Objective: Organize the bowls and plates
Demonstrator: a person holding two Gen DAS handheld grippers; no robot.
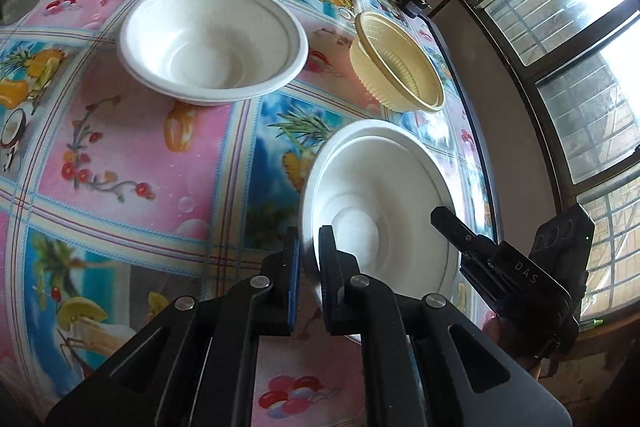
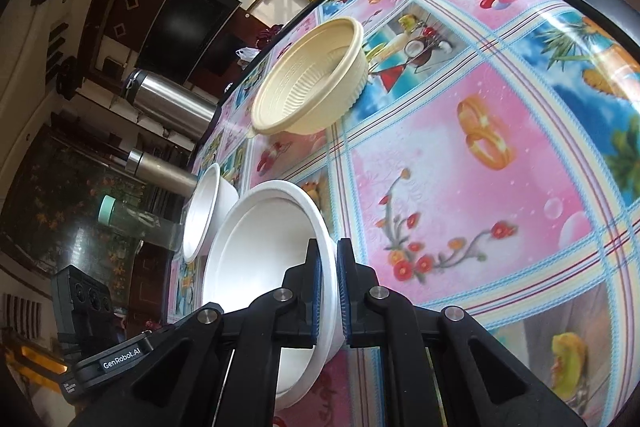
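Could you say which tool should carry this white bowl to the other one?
Probably the left tool: both it and the right tool pinch the near bowl, but the other white bowl sits leftward.

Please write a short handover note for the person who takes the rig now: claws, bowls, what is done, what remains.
Left claw: shut on the rim of the near white bowl.
Right claw: shut on the opposite rim of the same bowl, so both hold it.
Far white bowl: on the table, apparently two already nested.
Beige bowl: standing alone on the table, to the right.
Done: possibly one stacking.
Left: set the held bowl into the far white bowl, then deal with the beige one.
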